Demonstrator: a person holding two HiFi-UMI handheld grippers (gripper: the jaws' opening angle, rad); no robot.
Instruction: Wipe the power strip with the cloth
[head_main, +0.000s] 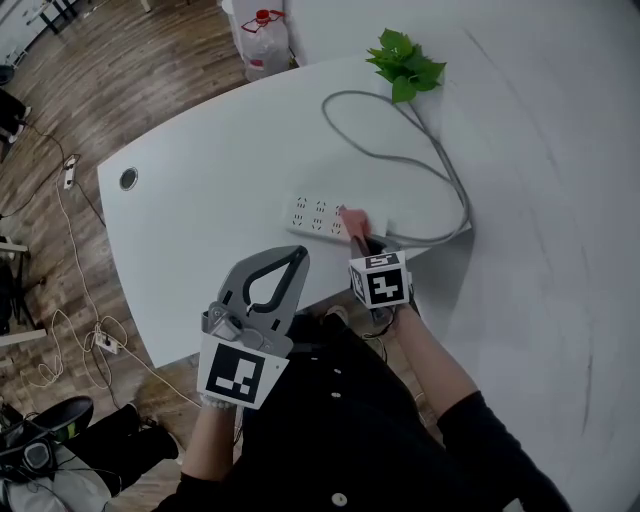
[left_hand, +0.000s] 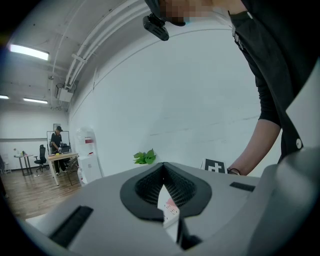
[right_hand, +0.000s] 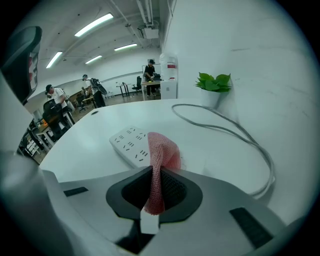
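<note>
Pinching the cloth (right_hand: 162, 150) by its near end between the closed jaws of the right gripper (right_hand: 157, 167). Leaves the free part bunched in a soft pink hump, drooping forward onto the right end of the power strip (right_hand: 127, 142), at mid-frame in the right gripper view.

Looks light and limp, loosely knitted; likely to fold and drag rather than push, so calls for a firm pinch low on the bunch and downward pressure to keep it flat on the plastic. Strip itself: rigid, white, probably light enough to slide on the smooth table (head_main: 200, 200) under a sideways wipe. Lies flat at the centre of the head view, sockets up, grey cable (head_main: 400, 155) looping off toward the plant (head_main: 405, 62) at upper right. Might need steadying at its bare left end.

Right forearm: reaches forward from the lower right of the head view, wrist angled down toward the strip.

Left gripper (left_hand: 162, 165): jaws closed tip to tip, nothing between them. Hangs below centre in the head view, close to the body, pointed up-frame and short of the strip.
</note>
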